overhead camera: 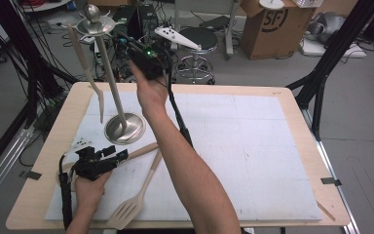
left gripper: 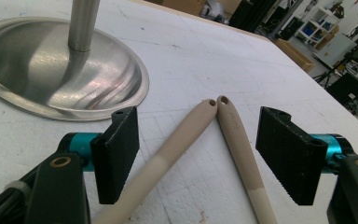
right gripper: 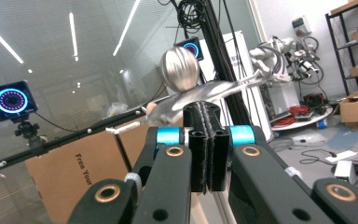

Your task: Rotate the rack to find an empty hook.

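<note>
A steel utensil stand (overhead camera: 124,127) rises from its round base (left gripper: 51,74) at the table's left to a ball top (overhead camera: 92,13) (right gripper: 179,69). One wooden utensil (overhead camera: 85,66) hangs from a hook on the stand's left side. A slotted wooden spatula (overhead camera: 126,209) and a second wooden handle (overhead camera: 143,150) lie in front of the base. Their two handle ends (left gripper: 214,105) meet between the jaws of my left gripper (overhead camera: 114,153) (left gripper: 198,119), which is open and low over the mat. My right gripper (overhead camera: 126,40) (right gripper: 208,112) is raised near the stand's top, pads pressed together with nothing visible between them.
A white mat (overhead camera: 253,146) covers the wooden table (overhead camera: 292,97). Beyond the far edge stand a stool (overhead camera: 197,41), a cardboard box (overhead camera: 272,24) and black frame posts (overhead camera: 331,53). Cables lie on the floor behind.
</note>
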A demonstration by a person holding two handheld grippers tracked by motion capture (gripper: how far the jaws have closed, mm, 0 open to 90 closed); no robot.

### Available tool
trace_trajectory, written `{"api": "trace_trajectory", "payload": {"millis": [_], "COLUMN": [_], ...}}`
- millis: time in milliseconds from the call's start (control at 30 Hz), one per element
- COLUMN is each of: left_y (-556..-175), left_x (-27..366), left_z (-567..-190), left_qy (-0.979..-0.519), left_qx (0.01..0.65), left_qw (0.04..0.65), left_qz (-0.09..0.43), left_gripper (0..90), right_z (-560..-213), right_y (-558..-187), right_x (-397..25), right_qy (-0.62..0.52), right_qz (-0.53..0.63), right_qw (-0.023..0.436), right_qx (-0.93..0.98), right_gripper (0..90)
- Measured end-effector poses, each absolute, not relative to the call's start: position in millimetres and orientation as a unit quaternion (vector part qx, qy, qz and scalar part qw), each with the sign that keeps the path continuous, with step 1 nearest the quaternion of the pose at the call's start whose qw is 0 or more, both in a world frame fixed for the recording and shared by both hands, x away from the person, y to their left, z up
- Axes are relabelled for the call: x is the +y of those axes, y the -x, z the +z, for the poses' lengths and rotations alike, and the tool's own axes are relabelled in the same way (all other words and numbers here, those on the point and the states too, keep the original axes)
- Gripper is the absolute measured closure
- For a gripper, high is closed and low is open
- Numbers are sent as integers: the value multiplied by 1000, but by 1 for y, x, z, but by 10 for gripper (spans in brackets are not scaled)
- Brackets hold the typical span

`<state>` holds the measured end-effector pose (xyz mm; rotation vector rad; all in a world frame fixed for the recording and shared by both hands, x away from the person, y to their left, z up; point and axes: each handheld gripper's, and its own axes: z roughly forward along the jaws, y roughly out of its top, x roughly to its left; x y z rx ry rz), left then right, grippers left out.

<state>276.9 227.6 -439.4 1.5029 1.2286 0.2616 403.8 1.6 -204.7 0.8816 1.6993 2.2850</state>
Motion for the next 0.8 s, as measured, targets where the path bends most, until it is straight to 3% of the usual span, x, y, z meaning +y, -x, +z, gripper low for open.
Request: {"api": "trace_trajectory", "payload": {"millis": [800], "left_y": [-276], "left_x": [230], "left_z": [-439], "left_qy": [-634], "left_qx": [524], "left_qw": [558], "left_qz": [110], "left_gripper": [306], "right_z": [-197], "right_y": [-385], "right_x": [25], "right_qy": [-245], "right_qz": [747], "right_qw": [97], "right_qx": [611], "right_gripper": [899]}}
